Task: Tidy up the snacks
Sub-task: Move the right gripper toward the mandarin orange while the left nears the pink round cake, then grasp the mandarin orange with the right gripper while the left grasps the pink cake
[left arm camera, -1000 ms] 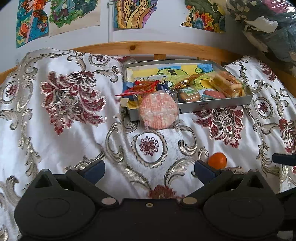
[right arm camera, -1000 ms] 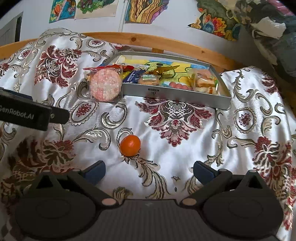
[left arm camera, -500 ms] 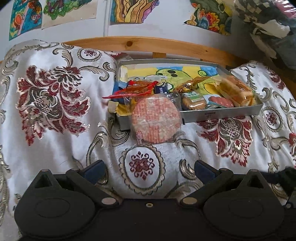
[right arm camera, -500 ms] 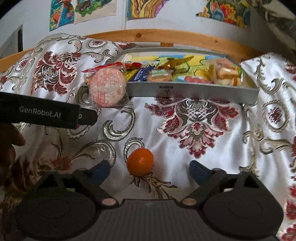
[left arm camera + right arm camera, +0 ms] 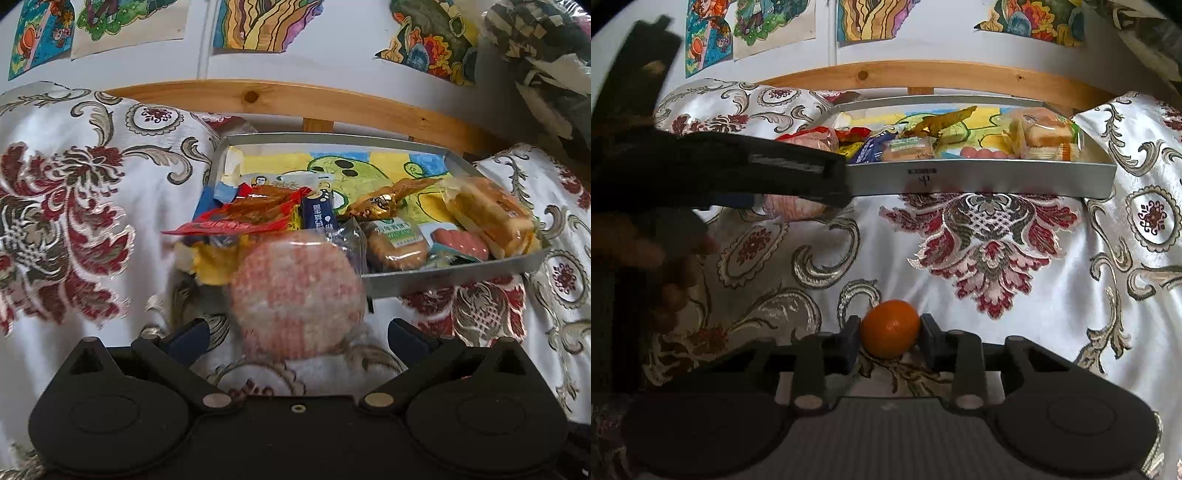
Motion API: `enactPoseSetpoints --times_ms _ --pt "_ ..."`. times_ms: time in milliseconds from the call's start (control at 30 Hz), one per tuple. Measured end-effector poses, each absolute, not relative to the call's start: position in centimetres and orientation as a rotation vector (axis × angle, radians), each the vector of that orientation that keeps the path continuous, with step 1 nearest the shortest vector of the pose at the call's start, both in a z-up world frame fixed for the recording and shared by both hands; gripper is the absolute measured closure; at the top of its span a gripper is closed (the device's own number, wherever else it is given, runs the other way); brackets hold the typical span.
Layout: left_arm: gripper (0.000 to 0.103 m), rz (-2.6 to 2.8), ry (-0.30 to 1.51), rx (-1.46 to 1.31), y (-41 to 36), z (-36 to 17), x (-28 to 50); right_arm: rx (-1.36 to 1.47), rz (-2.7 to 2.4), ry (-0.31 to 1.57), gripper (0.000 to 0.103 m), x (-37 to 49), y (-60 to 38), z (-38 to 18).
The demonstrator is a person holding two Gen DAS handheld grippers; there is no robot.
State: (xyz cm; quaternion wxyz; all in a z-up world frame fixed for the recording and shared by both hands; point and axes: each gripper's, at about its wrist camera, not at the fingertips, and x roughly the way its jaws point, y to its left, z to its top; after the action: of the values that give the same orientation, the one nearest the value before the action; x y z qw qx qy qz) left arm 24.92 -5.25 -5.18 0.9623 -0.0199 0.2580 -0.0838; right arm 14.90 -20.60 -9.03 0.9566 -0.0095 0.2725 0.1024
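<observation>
The right tool (image 5: 889, 341) is clamped on the orange (image 5: 889, 333), round and smooth, which sits low on the shiny bedspread (image 5: 997, 295) with red and gold flowers. Further on, the left tool (image 5: 798, 173) crosses the view from the left and hides the near left corner of the tray (image 5: 979, 179), a flat grey metal box. In the left view, the left tool (image 5: 298, 338) has its fingers wide apart, on each side of the round pink cake (image 5: 297, 293) in clear wrap. The cake leans on the tray's front wall (image 5: 454, 273). Inside the tray lie a red packet (image 5: 243, 216), a gold candy (image 5: 384, 201) and wrapped bread (image 5: 487, 214). Behind is a wooden rail (image 5: 295, 103).
</observation>
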Motion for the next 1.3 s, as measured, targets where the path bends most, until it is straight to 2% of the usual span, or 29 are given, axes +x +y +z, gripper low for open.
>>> enactPoseSetpoints --times_ms 300,567,633,1300 --pt "0.001 -0.138 0.547 -0.096 -5.7 -5.6 26.6 0.002 0.219 0.536 0.065 15.4 -20.7 -8.9" --pt "0.025 -0.129 0.548 -0.132 -5.3 -5.4 26.3 -0.003 0.225 0.516 0.065 15.3 -20.6 -8.7" --pt "0.028 -0.136 0.554 -0.153 -5.1 -5.4 26.2 -0.004 0.226 0.509 0.066 15.3 -20.5 -8.5" --pt "0.029 -0.172 0.471 -0.124 -5.3 0.2 22.3 0.025 0.193 0.352 0.066 14.4 -22.2 -3.8"
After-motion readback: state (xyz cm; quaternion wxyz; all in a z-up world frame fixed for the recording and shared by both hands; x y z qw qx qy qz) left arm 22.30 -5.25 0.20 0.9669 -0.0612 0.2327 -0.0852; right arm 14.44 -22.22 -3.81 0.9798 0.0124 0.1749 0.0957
